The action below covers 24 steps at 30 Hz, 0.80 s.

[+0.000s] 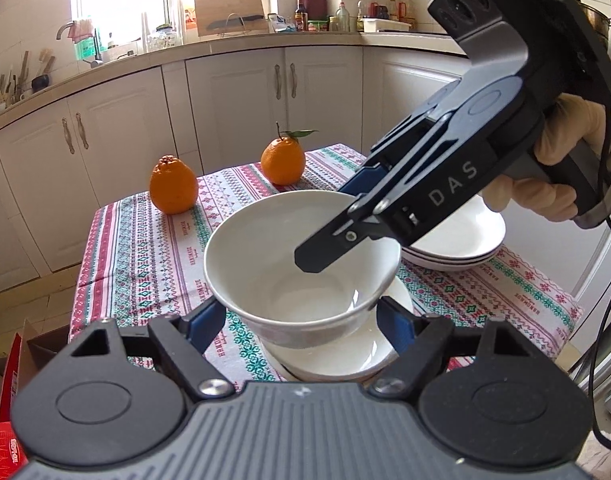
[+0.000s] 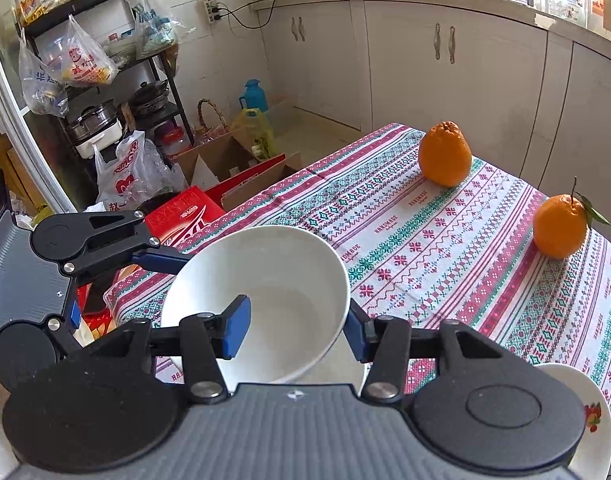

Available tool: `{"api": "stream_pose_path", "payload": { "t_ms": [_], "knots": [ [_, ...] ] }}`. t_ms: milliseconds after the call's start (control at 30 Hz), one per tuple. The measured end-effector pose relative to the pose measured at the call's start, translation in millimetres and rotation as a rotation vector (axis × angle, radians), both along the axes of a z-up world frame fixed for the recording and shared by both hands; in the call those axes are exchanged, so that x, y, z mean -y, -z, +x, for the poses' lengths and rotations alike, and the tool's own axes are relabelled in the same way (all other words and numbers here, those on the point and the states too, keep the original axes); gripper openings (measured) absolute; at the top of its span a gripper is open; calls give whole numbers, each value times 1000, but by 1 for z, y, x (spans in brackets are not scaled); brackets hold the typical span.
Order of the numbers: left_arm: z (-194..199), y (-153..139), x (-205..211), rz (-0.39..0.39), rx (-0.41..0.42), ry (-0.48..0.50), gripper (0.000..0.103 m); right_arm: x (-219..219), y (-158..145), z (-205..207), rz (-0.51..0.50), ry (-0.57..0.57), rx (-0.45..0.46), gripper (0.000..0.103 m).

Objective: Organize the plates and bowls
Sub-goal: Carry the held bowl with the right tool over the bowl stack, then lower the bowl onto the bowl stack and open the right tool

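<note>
bowl (image 1: pixel 301 264), plain white and empty, sits tilted in mid-air above a second white bowl (image 1: pixel 345 356) that rests on the patterned tablecloth (image 1: pixel 153 248) near the close edge of the table. right gripper (image 1: pixel 325 240) pinches its rim, one finger inside the bowl and one outside, jaws pressed together on the wall. left gripper (image 1: pixel 301 324) sits with its blue pads spread to either side of the bowl's lower wall; whether they touch it cannot be told. a hand (image 1: pixel 553 160) in a pale glove holds the right gripper's handle.

behind the right gripper lies a stack of white plates (image 1: pixel 457 248). from the right wrist view a plate with a small red fruit print (image 2: pixel 593 416) shows at the lower right edge. two oranges (image 1: pixel 173 184) stand well apart on the far part of the cloth, one with a stem and leaf.

likely risks: the grip is on one thin, glazed rim only, so the tilted bowl could slip or swing and chip the bowl below. lowered off-centre, it would not nest and might rock. the left pads could knock it if they close unevenly.

readable writing: "das" on the right gripper's body, and "handmade" repeated along the cloth's bands. a red box (image 2: pixel 185 216) beside the table carries print too blurred to read.
</note>
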State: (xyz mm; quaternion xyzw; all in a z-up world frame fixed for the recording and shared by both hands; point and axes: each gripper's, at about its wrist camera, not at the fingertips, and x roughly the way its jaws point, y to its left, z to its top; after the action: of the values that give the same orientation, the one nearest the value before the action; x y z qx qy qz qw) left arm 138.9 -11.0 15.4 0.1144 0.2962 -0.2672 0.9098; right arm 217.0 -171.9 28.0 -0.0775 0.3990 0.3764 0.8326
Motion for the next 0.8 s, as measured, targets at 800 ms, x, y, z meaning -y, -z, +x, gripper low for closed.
{"api": "stream_pose_path", "payload": {
  "t_ms": [800],
  "knots": [
    [-1,18,13,2,-68,21,82,14,30,-3,6,35,-50,56]
  ]
}}
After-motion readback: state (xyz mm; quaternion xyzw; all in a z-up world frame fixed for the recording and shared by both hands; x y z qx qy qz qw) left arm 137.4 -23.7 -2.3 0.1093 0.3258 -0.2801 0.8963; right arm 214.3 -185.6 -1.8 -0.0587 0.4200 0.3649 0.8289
